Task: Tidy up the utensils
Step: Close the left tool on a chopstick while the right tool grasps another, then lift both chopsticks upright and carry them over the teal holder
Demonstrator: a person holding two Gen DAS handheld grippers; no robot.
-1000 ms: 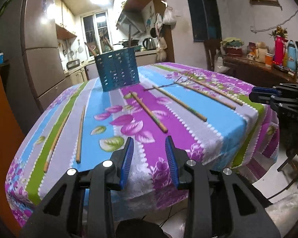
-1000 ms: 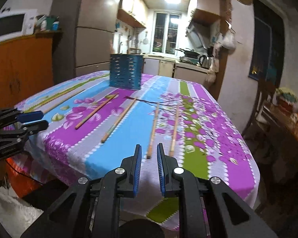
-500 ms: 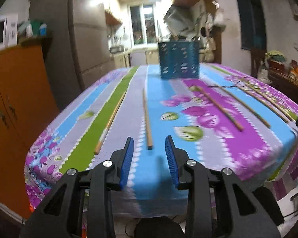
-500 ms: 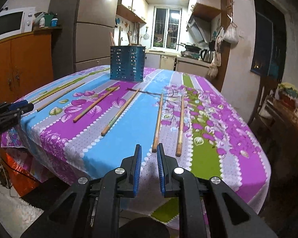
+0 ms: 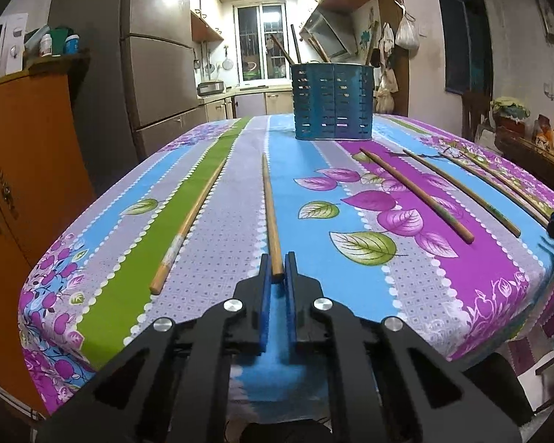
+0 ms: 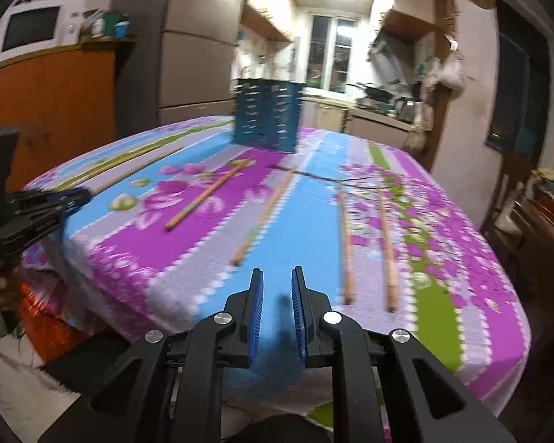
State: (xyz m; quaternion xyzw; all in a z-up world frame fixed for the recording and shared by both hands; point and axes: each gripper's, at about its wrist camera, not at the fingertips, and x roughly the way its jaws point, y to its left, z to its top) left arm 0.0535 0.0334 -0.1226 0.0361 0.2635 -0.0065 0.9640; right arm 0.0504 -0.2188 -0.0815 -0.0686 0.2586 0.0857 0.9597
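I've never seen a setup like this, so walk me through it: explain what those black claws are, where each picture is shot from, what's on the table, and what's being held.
A person holds a two-finger gripper in each hand; a camera on each looks forward along its fingers. In the left wrist view, the left gripper has clamped the near end of one chopstick lying on the flowered tablecloth. In the blurred right wrist view, the right gripper hovers near the table edge, jaws slightly apart, holding nothing. More chopsticks lie loose on the cloth. At the far end stands a blue slotted holder with some utensils in it.
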